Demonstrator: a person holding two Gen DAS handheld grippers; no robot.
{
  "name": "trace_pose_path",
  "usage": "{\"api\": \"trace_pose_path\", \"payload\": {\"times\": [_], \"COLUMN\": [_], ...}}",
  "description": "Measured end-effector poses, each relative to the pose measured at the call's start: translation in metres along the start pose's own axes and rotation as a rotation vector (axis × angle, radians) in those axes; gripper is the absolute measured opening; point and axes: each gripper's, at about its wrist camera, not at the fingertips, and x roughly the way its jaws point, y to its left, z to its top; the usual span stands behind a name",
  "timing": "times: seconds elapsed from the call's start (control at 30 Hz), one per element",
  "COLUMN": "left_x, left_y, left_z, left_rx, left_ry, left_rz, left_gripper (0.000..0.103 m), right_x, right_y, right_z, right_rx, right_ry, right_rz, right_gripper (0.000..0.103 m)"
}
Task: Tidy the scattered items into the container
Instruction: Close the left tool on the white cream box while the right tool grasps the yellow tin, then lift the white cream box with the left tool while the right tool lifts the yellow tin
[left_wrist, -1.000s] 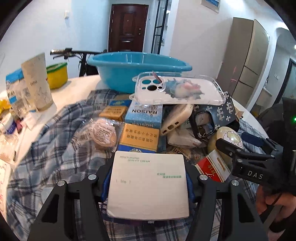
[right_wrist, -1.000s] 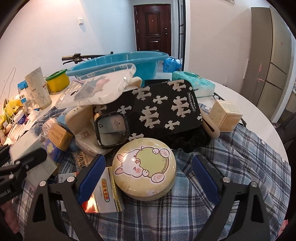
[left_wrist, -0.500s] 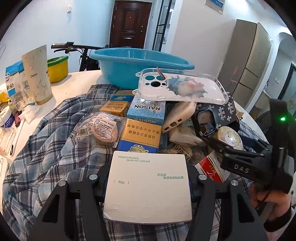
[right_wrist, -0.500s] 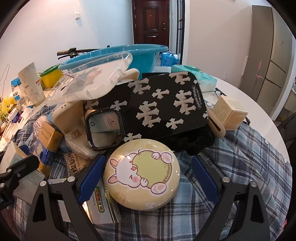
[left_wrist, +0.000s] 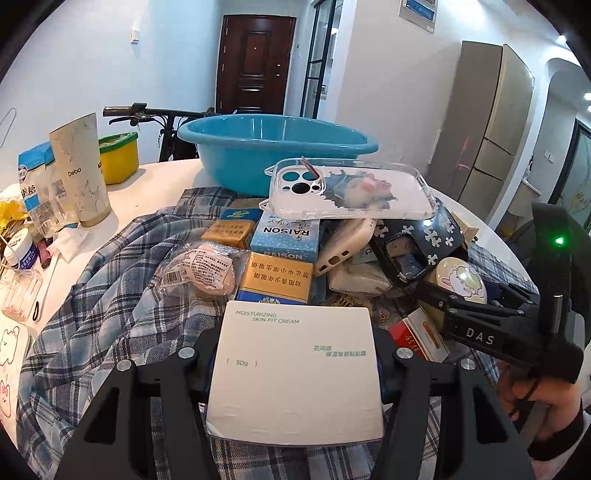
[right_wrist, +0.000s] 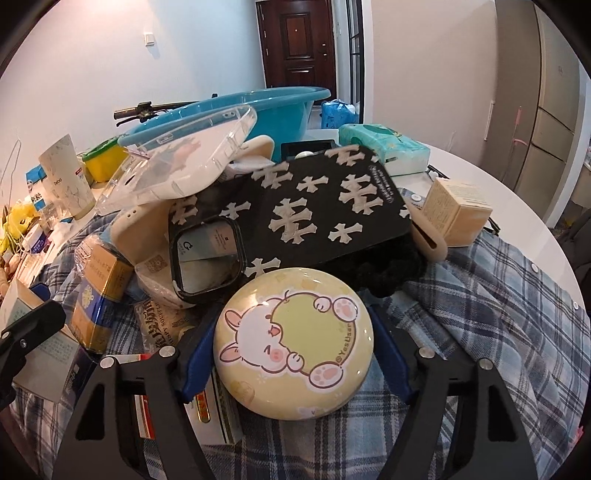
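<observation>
Left claw (left_wrist: 295, 363): grips white cream box (left_wrist: 295, 373).
Right claw (right_wrist: 291, 354): closing on round tin (right_wrist: 293, 341), pads touching.
Right view only: tissue pack (right_wrist: 384, 146).
Table (left_wrist: 155, 177): white, plaid cloth (left_wrist: 110, 295), blue basin (left_wrist: 273, 147) far.

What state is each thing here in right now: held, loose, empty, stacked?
Left gripper: shut on the white cream box.
Right gripper: jaws just closing, pads against the round yellow tin.
Blue basin: upright, nothing visible inside.
Clear phone case: resting atop the pile.
Black cross-print case: leaning on the pile.
</observation>
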Motion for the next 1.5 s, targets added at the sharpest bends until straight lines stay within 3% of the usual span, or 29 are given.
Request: {"api": "trace_pose_path", "payload": {"times": [0.37,0.47,0.63,1.1,1.5], "left_x": [-0.013,-0.02,-0.027,-0.042,-0.049], "left_y": [-0.007,-0.012,-0.011,-0.01,-0.009], "left_z": [-0.006,-0.009,-0.011,-0.013,0.014], "left_rx": [0.026,0.058,0.039,0.035,0.039], "left_ry": [-0.03,-0.059,-0.056,-0.09,-0.15], "left_rz": [0.018,0.061,0.021,0.054,0.056], "left_gripper": [0.062,0.062,0.062,0.062,0.062], "right_x": [-0.017,-0.023,-0.034,-0.054,-0.07], "right_y": [0.005,0.005,0.006,0.014,0.022], "right_z": [-0.008,-0.012,-0.014,-0.018,-0.003], "right_rx": [-0.013,-0.015,-0.018,-0.04,-0.082], "right_ry": [-0.007,-0.013,-0.028,-0.057,-0.134], "right_rz": [0.009,0.013,0.017,0.031,0.015], "right_gripper": [0.074,0.074,0.074,0.074,0.074]}}
